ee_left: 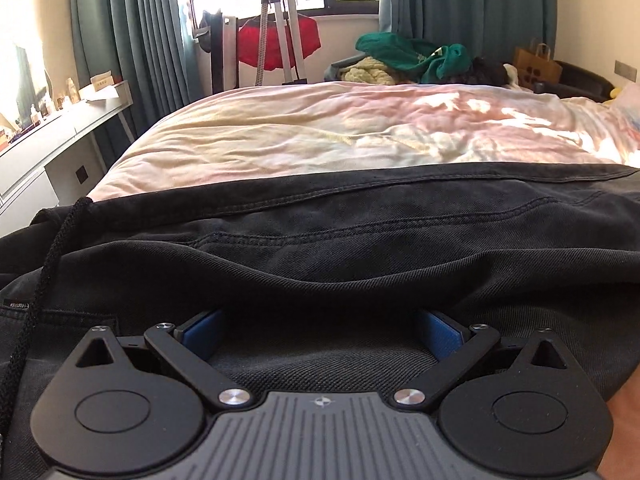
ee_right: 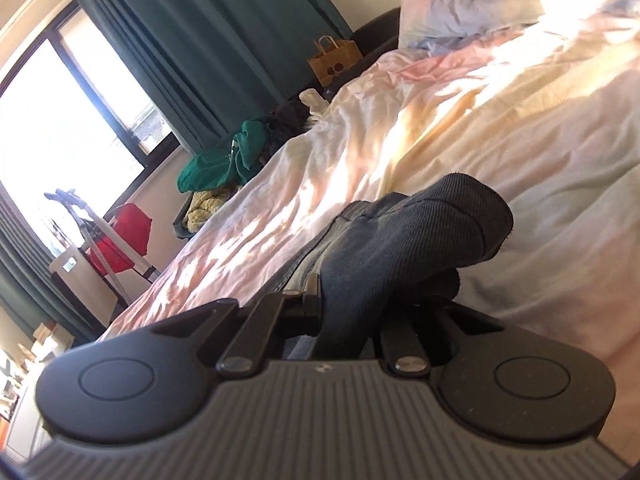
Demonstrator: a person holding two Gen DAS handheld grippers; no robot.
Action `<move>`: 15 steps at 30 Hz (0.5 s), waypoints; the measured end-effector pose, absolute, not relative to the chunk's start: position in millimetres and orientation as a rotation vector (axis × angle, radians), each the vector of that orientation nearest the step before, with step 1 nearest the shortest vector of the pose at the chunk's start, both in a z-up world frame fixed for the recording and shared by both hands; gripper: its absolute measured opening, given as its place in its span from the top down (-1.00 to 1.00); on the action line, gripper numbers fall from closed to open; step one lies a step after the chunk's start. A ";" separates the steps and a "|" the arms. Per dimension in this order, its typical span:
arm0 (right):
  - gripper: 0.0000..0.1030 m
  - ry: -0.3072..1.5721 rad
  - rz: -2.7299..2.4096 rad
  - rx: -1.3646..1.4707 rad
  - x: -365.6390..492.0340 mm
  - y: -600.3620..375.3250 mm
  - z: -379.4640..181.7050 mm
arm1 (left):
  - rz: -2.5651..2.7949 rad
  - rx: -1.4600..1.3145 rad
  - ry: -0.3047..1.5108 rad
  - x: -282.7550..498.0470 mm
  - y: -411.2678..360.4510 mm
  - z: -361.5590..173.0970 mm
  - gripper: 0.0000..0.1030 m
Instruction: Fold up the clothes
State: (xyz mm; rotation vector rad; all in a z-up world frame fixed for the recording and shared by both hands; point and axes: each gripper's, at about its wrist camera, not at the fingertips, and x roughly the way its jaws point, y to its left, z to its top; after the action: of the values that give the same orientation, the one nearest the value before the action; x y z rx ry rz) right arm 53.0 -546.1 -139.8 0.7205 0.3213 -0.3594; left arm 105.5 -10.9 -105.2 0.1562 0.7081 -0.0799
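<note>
Black denim trousers [ee_left: 360, 232] lie across the near side of the bed, with a black drawstring [ee_left: 52, 248] at the left. My left gripper [ee_left: 320, 320] is open, its blue pads [ee_left: 204, 332] spread wide and slid under a fold of the trousers, which hides the fingertips. In the right wrist view my right gripper [ee_right: 348, 304] is shut on a bunched end of the trousers [ee_right: 420, 232], held just above the sheet; the cloth covers the fingers.
The bed [ee_left: 340, 132] has a rumpled pink and cream sheet. A pile of green and yellow clothes [ee_left: 412, 60] lies at its far edge, beside a brown paper bag [ee_left: 536, 66]. A white desk [ee_left: 60, 128] stands at left. A pillow [ee_right: 460, 8] lies at the head.
</note>
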 end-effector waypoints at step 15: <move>0.80 0.209 -0.254 0.256 70.9 -438.0 -54.4 | -0.079 0.124 0.729 108.8 -2.6 -94.4 -0.97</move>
State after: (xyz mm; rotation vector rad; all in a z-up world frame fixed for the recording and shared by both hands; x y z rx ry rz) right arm 70.9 -438.0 -54.4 0.2555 0.2086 -0.2545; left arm 108.8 -2.6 -94.4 0.1241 0.7291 -0.0794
